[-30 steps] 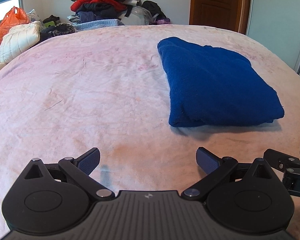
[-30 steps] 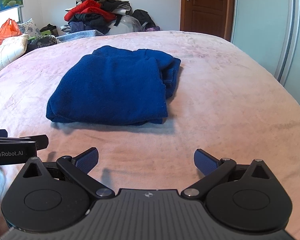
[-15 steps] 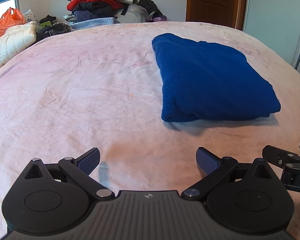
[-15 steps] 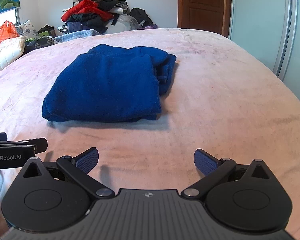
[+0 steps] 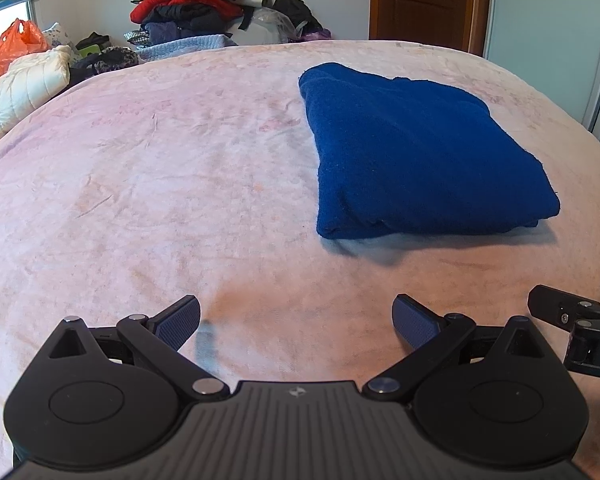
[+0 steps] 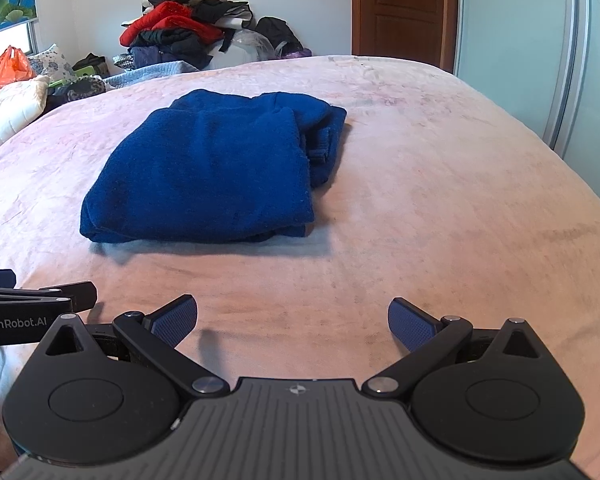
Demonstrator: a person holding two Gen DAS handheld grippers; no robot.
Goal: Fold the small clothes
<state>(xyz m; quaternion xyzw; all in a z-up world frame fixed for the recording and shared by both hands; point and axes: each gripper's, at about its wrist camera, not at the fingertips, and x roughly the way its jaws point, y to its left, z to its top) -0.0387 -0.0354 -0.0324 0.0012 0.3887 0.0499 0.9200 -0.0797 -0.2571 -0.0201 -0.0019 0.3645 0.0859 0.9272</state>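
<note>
A dark blue garment [image 5: 416, 156] lies folded into a thick rectangle on the pink bed cover [image 5: 160, 184]; the right wrist view shows the same garment [image 6: 220, 172] with a bunched sleeve or edge along its right side. My left gripper [image 5: 296, 322] stands open over bare cover, short of the garment and to its left. My right gripper [image 6: 292, 322] is open too, in front of the garment and a little to its right. Neither holds anything. Each gripper's side shows at the edge of the other's view.
A heap of red, black and grey clothes [image 5: 196, 8] is piled at the far end of the bed. An orange plastic bag [image 5: 12, 56] and a white quilted item [image 5: 24, 88] lie at the far left. A brown door [image 6: 400, 8] and sliding wardrobe panels [image 6: 540, 40] stand on the right.
Both grippers have pulled back slightly and tilted; the folded garment sits a little higher and farther in both views. The garment itself has not moved.
</note>
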